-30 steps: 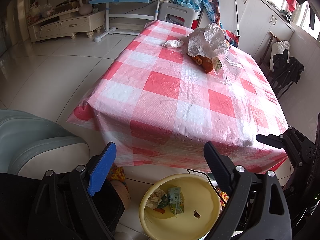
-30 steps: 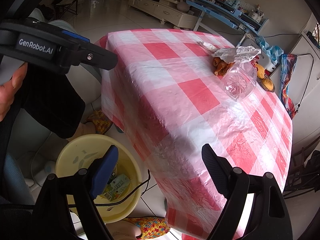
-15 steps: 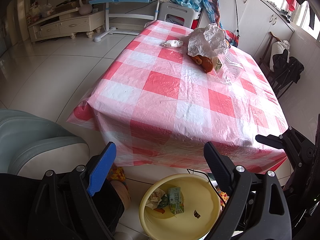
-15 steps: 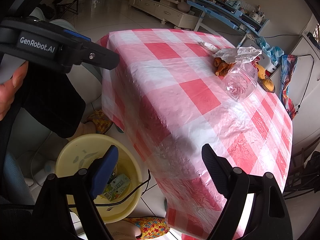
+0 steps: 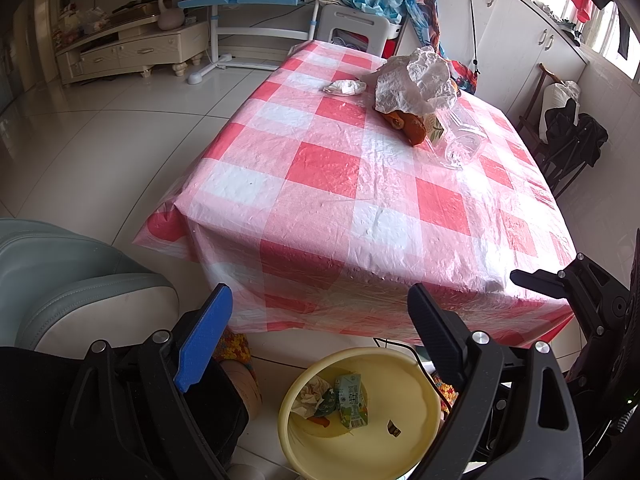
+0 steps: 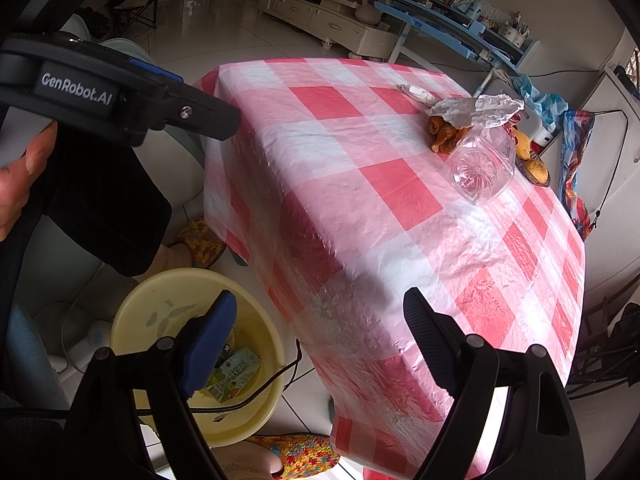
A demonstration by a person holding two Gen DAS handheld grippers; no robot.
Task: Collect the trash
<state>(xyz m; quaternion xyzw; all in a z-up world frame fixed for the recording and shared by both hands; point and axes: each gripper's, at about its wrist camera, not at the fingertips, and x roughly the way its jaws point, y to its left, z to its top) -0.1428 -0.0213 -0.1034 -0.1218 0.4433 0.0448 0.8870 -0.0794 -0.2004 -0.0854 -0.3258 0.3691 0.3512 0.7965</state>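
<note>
Left hand-held gripper (image 5: pixel 320 320): jaws apart, empty
Right hand-held gripper (image 6: pixel 320 320): jaws apart, empty
Yellow bin (image 5: pixel 404 432): carton inside
Worktop (image 5: pixel 320 168): bottle (image 5: pixel 464 140), crumpled bag (image 5: pixel 416 84)

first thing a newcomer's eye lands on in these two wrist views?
The red-and-white checked tablecloth fills the middle of both views, with a small heap of trash at its far end: a crumpled white bag, orange peels and a clear plastic bottle lying on its side. Below the near table edge stands a yellow bin on the floor with cartons already in it. The left gripper and right gripper are open and empty.
</note>
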